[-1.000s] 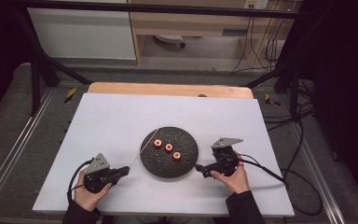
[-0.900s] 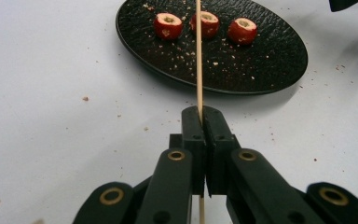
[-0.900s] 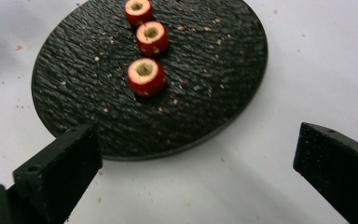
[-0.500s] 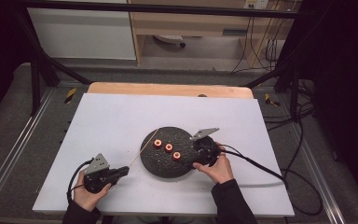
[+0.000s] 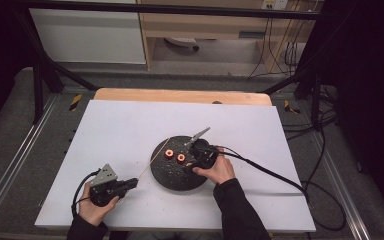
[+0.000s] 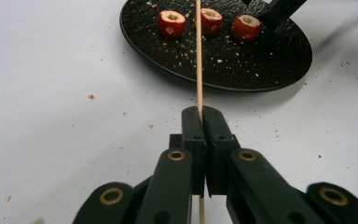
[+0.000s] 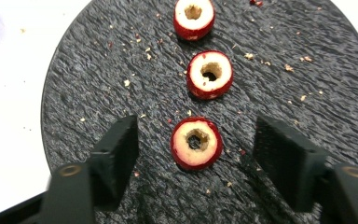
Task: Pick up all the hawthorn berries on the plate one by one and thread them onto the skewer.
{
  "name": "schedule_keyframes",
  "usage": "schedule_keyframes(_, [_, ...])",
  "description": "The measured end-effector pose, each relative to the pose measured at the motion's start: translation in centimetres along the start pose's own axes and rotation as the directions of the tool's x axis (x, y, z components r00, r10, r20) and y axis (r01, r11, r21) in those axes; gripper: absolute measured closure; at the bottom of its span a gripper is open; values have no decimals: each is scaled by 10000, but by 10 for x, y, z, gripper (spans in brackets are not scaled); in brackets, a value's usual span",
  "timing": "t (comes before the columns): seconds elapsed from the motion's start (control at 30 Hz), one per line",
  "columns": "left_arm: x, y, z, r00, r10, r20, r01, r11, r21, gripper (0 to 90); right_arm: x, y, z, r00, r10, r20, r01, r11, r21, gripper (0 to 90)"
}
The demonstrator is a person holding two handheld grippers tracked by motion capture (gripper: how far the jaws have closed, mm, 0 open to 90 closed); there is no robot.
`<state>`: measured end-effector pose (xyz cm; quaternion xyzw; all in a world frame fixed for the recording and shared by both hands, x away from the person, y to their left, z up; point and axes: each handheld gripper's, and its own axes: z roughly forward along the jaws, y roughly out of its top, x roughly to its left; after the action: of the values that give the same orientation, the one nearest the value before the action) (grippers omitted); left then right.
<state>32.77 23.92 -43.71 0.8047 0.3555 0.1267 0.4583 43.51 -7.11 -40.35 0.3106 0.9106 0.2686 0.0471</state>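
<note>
Now my right claw (image 7: 196, 154) hangs wide open over the black plate (image 7: 88, 93), its jaws standing either side of the nearest of three cored red fruits (image 7: 196, 143) and not touching it. The three lie in a row across the middle of the plate, which sits near the centre of the desk (image 5: 130, 125), a little toward my edge. My left claw (image 6: 204, 122) is closed tight on a thin wooden skewer (image 6: 198, 60), low over the desk toward its near left corner, with the stick pointing at the row.

What could go wrong, I judge: the fruit is small and round, so if I close off-centre it may roll or squirt out along the plate. Squeeze too hard and the hollowed flesh could crush, spoiling the hole the skewer needs. The middle fruit (image 7: 209, 73) lies near the one I straddle, so a far jaw set too deep might nudge it.

Crumbs are scattered over the plate and the desk, harmless. In the left gripper view the skewer crosses in front of the middle fruit; my right claw and the skewer tip could foul each other if both close in on the same fruit.
</note>
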Motion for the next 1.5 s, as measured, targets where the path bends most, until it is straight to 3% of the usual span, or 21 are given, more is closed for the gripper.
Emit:
schedule_keyframes(0.43, [0, 0, 1, 10000, 53, 18, -53, 10000, 53, 884, -8, 4, 9, 9988, -83, -484, 122, 9967, 806, 561])
schedule_keyframes(0.87, [-1, 1, 1, 10000, 99, -5, -99, 9999, 82, 884, -11, 5, 12, 9979, 125, -630, -55, 9939, 1100, 605])
schedule_keyframes(1.03, [-2, 1, 1, 9999, 135, -14, -135, 9999, 68, 884, -9, 5, 6, 9978, 321, -580, -278, 9968, 749, 607])
schedule_keyframes(1.23, [-3, 0, 1, 9999, 146, -31, -145, 9999, 57, 884, -7, 4, -8, 9952, 800, -561, -808, 9966, -129, 609])
schedule_keyframes(1.37, [-3, 0, 1, 9999, 150, -38, -150, 9999, 29, 884, -5, 3, -16, 9919, 1127, -591, -1171, 9901, -770, 609])
schedule_keyframes(1.5, [-4, 0, 0, 9999, 141, -68, -141, 9999, -6, 884, -5, -3, -21, 9855, 1527, -742, -1619, 9768, -1402, 609])
